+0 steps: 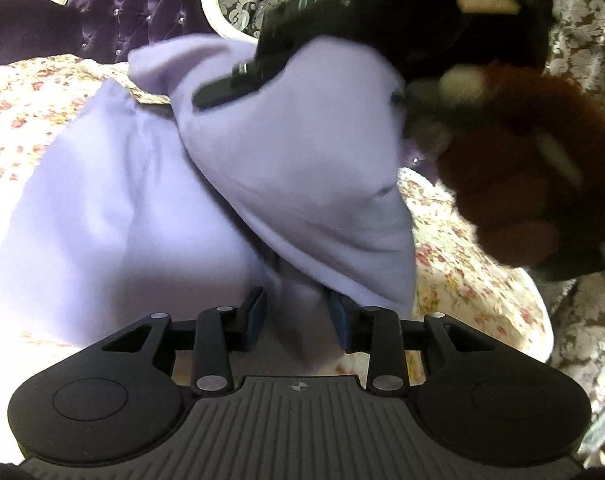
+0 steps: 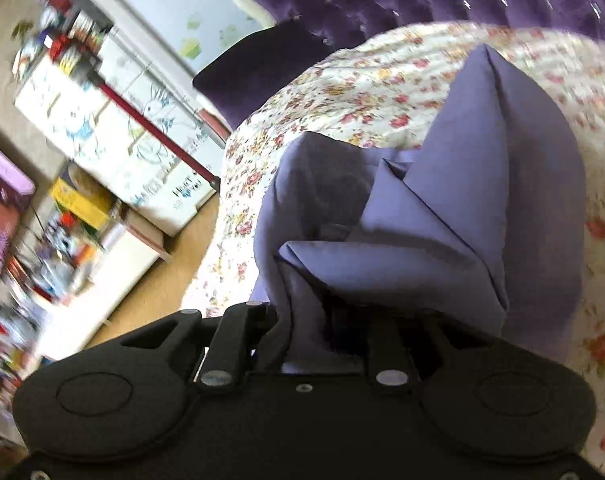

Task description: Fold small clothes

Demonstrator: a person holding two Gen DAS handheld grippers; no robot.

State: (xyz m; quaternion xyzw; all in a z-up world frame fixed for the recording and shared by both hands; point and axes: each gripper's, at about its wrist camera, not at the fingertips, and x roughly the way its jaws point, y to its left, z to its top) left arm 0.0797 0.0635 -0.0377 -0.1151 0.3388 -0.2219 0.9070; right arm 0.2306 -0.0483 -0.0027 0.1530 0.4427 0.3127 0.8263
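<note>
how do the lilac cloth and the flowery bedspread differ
The lilac cloth is plain; the bedspread is printed with small flowers. The cloth is bunched and lifted into folds, while the bedspread lies spread flat beneath it. Both are soft fabric on the bed.

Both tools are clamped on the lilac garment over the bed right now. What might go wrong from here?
1. The left tool pinches only a narrow bunch of the lilac garment, so the fabric may slip out.
2. The cloth is bunched around the right tool, hiding its fingers; layers could fold unevenly.
3. The garment lies near the edge of the floral bedspread and might slide off.
</note>
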